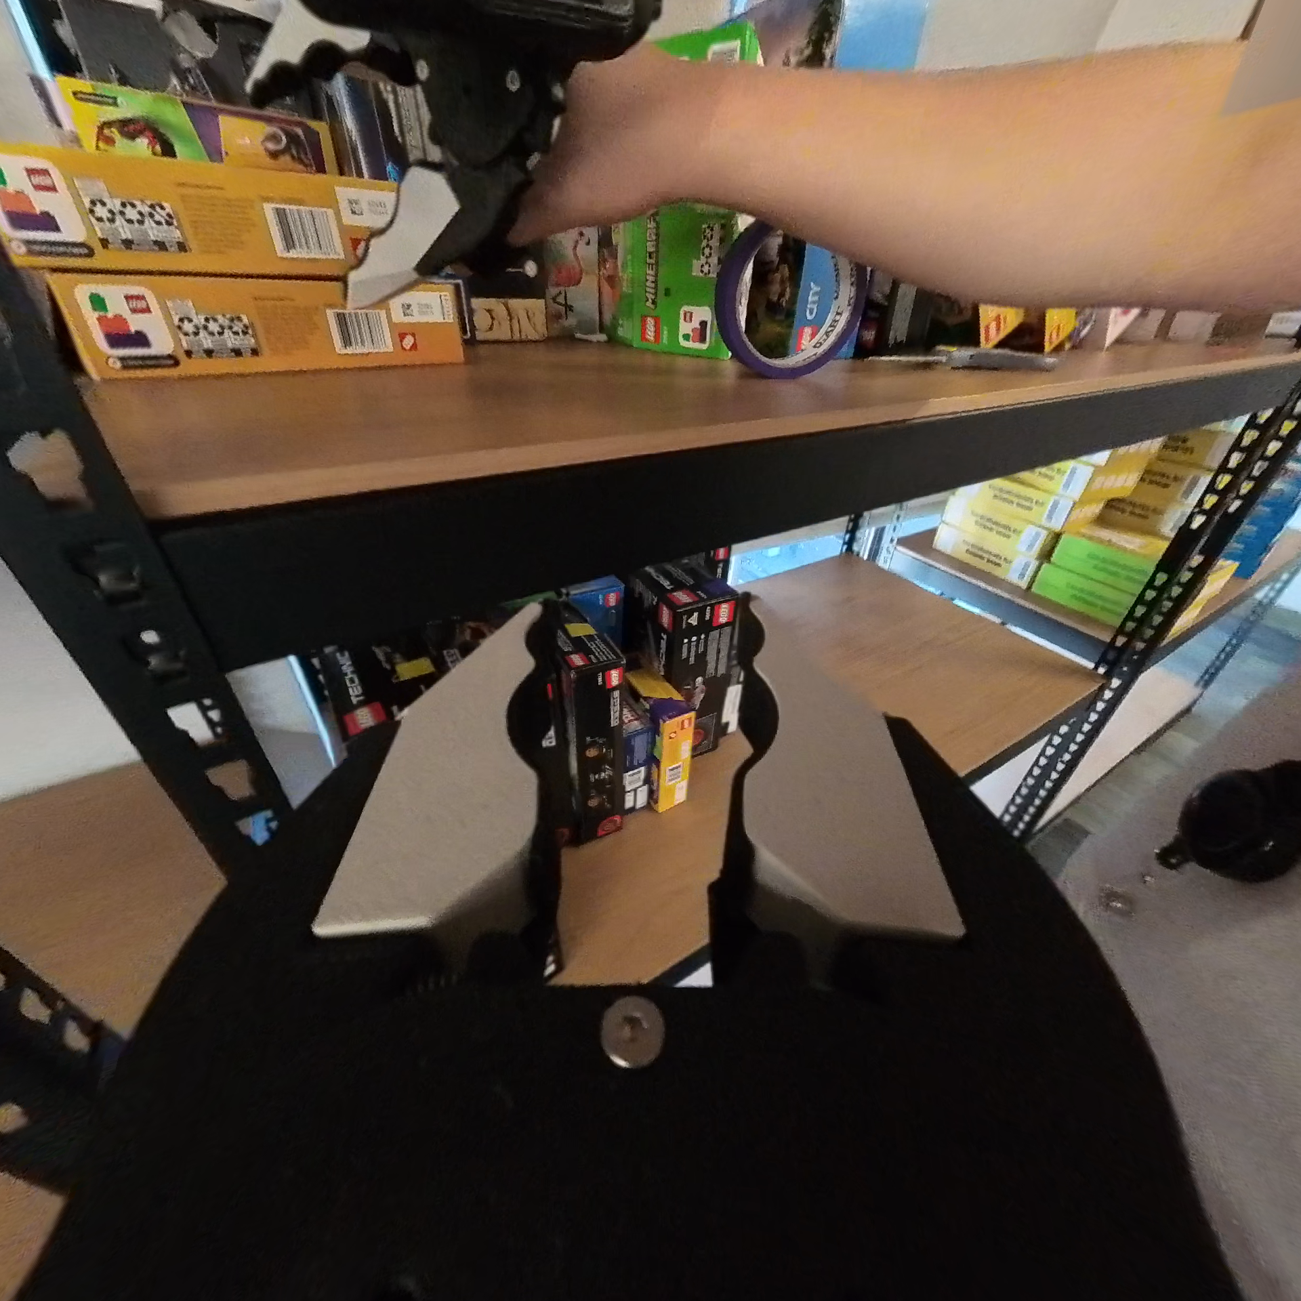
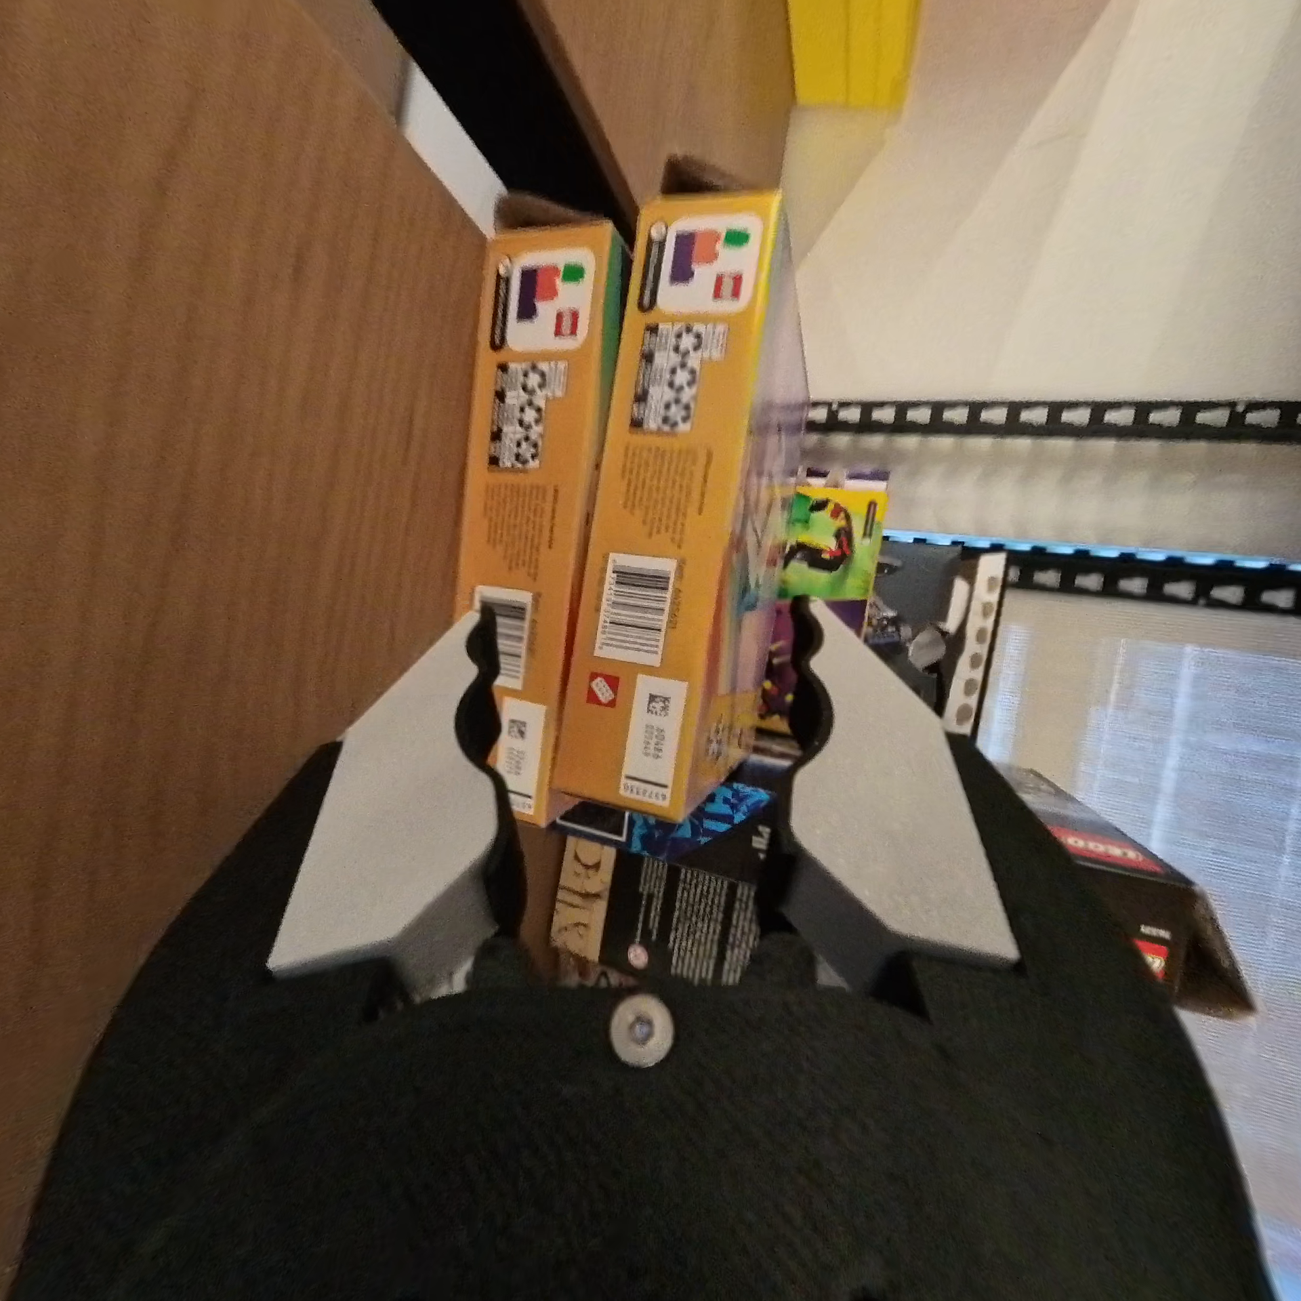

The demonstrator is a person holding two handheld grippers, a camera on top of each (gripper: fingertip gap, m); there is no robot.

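Observation:
Two flat yellow boxes lie stacked on the upper shelf (image 1: 493,422): the top yellow box (image 1: 176,218) (image 2: 662,528) and the lower yellow box (image 1: 246,324) (image 2: 528,457). My right gripper (image 2: 644,616), held by a hand (image 1: 633,162), is open at their near ends. The top box's end lies between its fingers; one finger (image 2: 422,739) overlaps the lower box's end. It also shows in the left wrist view (image 1: 303,190). My left gripper (image 1: 640,612) is open and empty, below the upper shelf, facing upright black boxes (image 1: 591,718) on the lower shelf.
A purple tape roll (image 1: 788,303) and a green box (image 1: 669,281) stand on the upper shelf among other boxes. A black shelf post (image 1: 105,563) is at the left. A black object (image 1: 1239,831) lies on the floor. A black box (image 2: 1126,894) is beside the right gripper. One gripper's finger ends stand about 30 cm off the other's.

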